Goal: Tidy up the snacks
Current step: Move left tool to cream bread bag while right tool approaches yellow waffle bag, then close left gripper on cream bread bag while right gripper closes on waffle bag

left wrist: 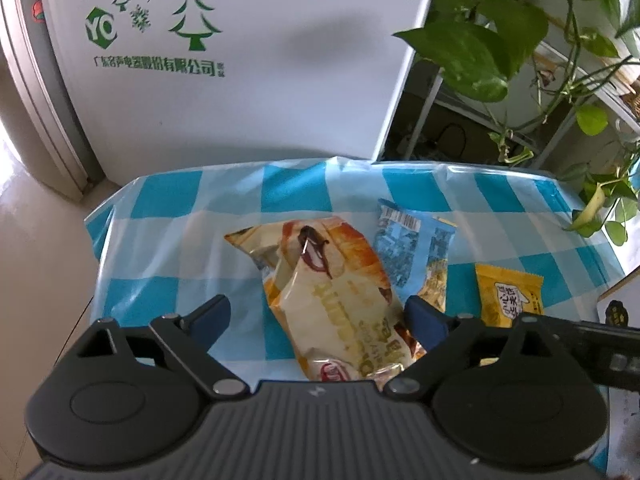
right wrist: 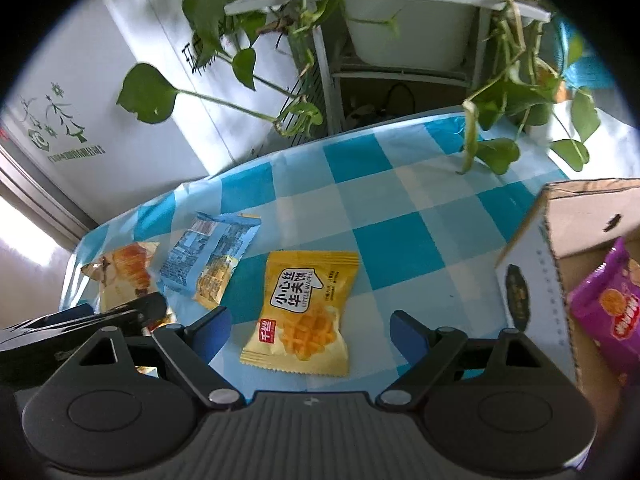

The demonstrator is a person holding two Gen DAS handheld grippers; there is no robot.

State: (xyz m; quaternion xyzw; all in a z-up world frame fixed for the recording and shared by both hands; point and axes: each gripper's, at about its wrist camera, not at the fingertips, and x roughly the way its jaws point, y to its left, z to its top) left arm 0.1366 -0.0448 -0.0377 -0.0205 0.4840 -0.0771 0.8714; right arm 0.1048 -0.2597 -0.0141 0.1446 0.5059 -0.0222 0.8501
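Nearest to us, our left gripper [left wrist: 318, 320] has both jaws spread wide, and the bread packet [left wrist: 336, 300] lies between them. The right-hand pad looks to be at the packet's edge; we cannot tell if it actually touches. The left pad stands clear, so nothing is clamped. The packet's long axis runs away from us, roughly along the gripper's pointing line and tilted a little left at the far end, so we judge the jaws would close across its narrow width.

Our right gripper [right wrist: 310, 332] is also spread apart and empty. The yellow waffle packet [right wrist: 302, 312] sits flat on the checked tablecloth [right wrist: 400, 208] between its fingers, touching neither. Its long axis also runs near to far, tilted slightly, so again a squeeze across the short side seems right.

Each hand is nearer its own packet: left for bread, right for waffle.

Just beyond, the blue packet [right wrist: 210, 258] lies between those two, closer to the bread, with its long axis slanted. Neither gripper is lined up on it.

To the right of the waffle stands the cardboard box [right wrist: 536, 280], open, with a purple packet [right wrist: 608, 304] already inside. We judge this is where the snacks go, and the right hand is nearer it.

Farthest off are a white cabinet [left wrist: 240, 80] and trailing plants [right wrist: 224, 40].
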